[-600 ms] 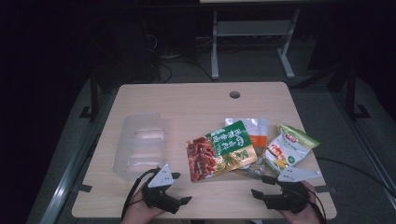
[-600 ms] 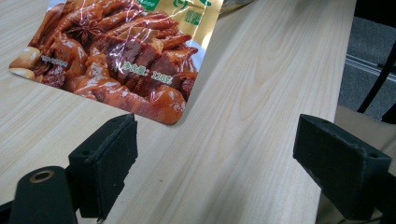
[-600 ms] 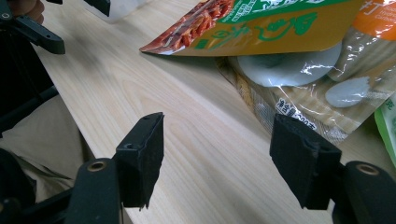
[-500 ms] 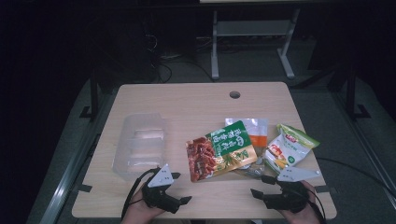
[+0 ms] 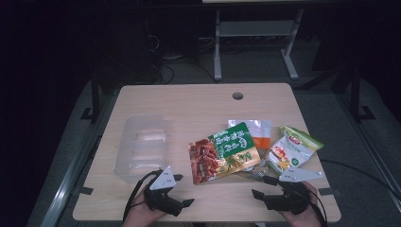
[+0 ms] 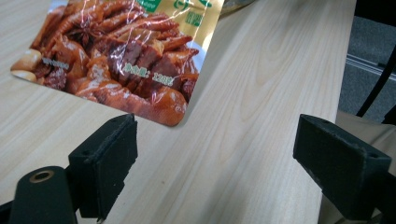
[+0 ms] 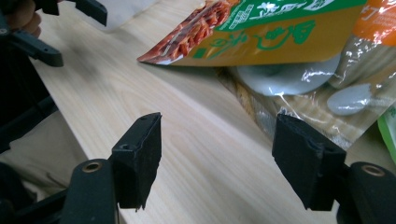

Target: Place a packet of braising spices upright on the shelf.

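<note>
Both tools, left [image 5: 181, 190] and right [image 5: 259, 187], stand spread and empty near the surface's [image 5: 198, 106] front edge. The snack pouch [image 5: 222, 152] lies flat between them, overlapping other packets. It looks light, floppy and slick; a corner or sealed edge seems the best hold.

High cam looks down on table [image 5: 198, 101]; my two claw cams sit close, low, both sharing meat pouch [image 6: 116, 56].

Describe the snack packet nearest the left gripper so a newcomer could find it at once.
Start at the light wooden table and find the cluster of packets right of the clear plastic tray. The flat glossy packet lies nearest the tray, partly over the others. It alone pairs a green and yellow label with a picture of red-brown braised meat at its near end.
</note>
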Available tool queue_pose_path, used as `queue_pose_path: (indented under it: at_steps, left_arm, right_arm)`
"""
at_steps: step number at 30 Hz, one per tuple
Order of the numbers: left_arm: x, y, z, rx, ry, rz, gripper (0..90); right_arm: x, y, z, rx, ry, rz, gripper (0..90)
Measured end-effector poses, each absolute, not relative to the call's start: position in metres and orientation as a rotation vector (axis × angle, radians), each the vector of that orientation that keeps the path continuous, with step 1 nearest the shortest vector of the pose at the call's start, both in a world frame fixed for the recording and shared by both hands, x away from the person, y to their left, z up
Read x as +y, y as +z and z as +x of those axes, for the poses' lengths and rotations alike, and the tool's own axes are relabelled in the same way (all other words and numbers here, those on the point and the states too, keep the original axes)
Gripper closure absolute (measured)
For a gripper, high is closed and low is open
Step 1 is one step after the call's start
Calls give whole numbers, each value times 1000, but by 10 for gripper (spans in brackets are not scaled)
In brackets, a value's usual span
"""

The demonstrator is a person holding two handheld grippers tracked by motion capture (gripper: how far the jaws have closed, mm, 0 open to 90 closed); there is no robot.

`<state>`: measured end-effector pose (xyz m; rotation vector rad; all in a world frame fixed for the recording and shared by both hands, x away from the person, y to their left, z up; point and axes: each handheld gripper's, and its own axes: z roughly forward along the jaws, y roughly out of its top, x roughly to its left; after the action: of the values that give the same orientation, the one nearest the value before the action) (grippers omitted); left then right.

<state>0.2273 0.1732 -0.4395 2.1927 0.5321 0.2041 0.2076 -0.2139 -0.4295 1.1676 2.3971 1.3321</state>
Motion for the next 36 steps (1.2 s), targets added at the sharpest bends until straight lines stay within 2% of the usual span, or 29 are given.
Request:
queue_pose_path:
  at_steps: [20,25,30,33,36]
  left_arm:
    - [172,-439,228,542,186,2168,134]
    - [173,-438,229,544,190,2168,134]
    - [174,-437,230,555,188,2156,134]
    - [175,-437,230,555,186,2153,136]
    - [174,-436,230,554,183,2152,139]
  right_arm:
    - [-200,-431,273,2402,1334,1420,347]
    - [-194,-436,291,2371,1392,1482,405]
    - [-185,-436,298,2376,1394,1484,531]
    - [-183,-437,301,2374,1390,1494,570]
    - [-183,-439,302,2377,1376,1507,665]
